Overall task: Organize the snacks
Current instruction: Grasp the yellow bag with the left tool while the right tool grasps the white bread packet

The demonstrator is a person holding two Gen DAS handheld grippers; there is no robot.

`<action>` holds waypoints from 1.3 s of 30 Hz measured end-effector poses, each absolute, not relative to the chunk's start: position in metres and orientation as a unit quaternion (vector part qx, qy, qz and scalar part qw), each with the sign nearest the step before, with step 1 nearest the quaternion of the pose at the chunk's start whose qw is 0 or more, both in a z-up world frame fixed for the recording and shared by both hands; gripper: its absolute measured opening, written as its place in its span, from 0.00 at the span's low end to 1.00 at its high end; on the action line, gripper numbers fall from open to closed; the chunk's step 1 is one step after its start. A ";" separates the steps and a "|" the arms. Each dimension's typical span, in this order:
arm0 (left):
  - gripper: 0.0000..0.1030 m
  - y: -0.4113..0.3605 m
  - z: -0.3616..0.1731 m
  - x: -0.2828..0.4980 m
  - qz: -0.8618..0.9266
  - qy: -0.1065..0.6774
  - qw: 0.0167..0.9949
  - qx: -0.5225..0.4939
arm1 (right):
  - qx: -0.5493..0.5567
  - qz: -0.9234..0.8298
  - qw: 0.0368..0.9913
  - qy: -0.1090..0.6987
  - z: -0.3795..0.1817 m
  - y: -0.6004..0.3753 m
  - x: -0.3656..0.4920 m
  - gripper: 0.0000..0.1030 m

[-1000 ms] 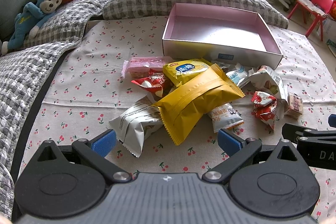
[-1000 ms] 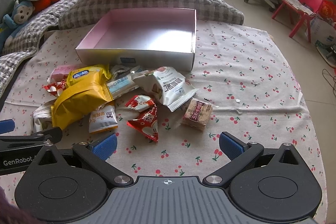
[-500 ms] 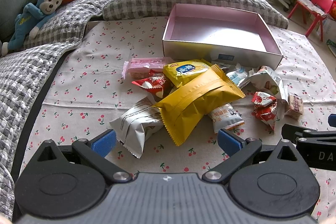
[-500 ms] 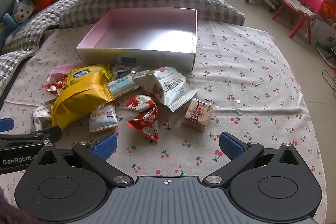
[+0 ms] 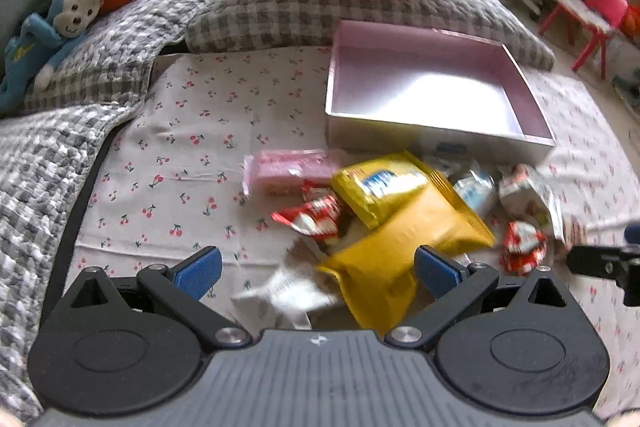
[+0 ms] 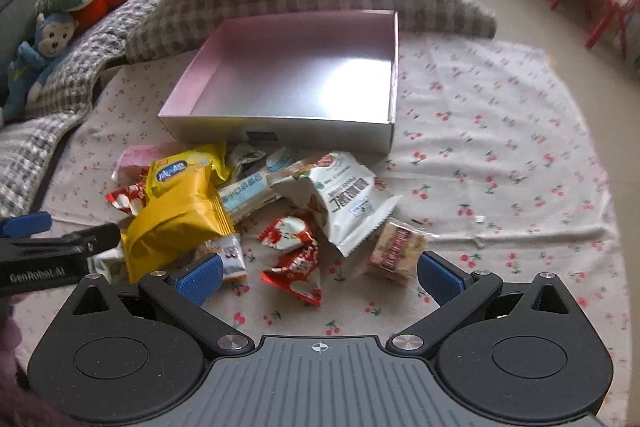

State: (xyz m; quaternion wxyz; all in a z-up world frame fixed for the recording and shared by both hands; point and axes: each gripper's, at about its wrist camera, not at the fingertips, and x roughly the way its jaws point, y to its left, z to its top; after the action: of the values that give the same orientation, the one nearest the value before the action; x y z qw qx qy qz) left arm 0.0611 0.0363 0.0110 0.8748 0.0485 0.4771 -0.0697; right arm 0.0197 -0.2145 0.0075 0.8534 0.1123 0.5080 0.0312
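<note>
Left gripper (image 5: 316,269): jaws spread wide, grasping nothing, hovering above the large yellow snack bag (image 5: 404,247). Right gripper (image 6: 319,273): jaws also spread, empty, above the red wrapper (image 6: 294,259). Snack pile lies on the cherry-print cloth (image 6: 500,163), just in front of the pink box (image 6: 296,67), which holds nothing.
</note>
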 end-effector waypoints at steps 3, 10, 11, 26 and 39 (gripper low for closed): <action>0.94 0.050 0.001 0.073 -0.075 0.489 0.869 0.009 | 0.155 0.044 0.847 0.507 -0.004 -0.223 0.026 0.99; 0.80 0.060 -0.013 0.095 -0.176 0.501 0.846 -0.049 | 0.219 0.059 0.834 0.503 -0.014 -0.240 0.052 0.98; 0.80 0.058 -0.015 0.097 -0.196 0.504 0.840 -0.046 | 0.220 0.052 0.836 0.499 -0.015 -0.243 0.055 0.98; 0.74 0.020 -0.026 0.092 -0.328 0.485 0.808 0.059 | 0.216 0.046 0.820 0.529 -0.049 -0.254 0.085 0.84; 0.59 0.008 -0.041 0.087 -0.301 0.493 0.806 0.128 | 0.129 0.077 0.845 0.514 -0.052 -0.238 0.088 0.70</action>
State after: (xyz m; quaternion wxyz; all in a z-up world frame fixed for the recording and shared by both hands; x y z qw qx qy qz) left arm 0.0867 0.0082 -0.0414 0.8064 0.1279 0.4928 -0.3009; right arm 0.0877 -0.2377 -0.0518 0.8446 0.1287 0.5140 0.0771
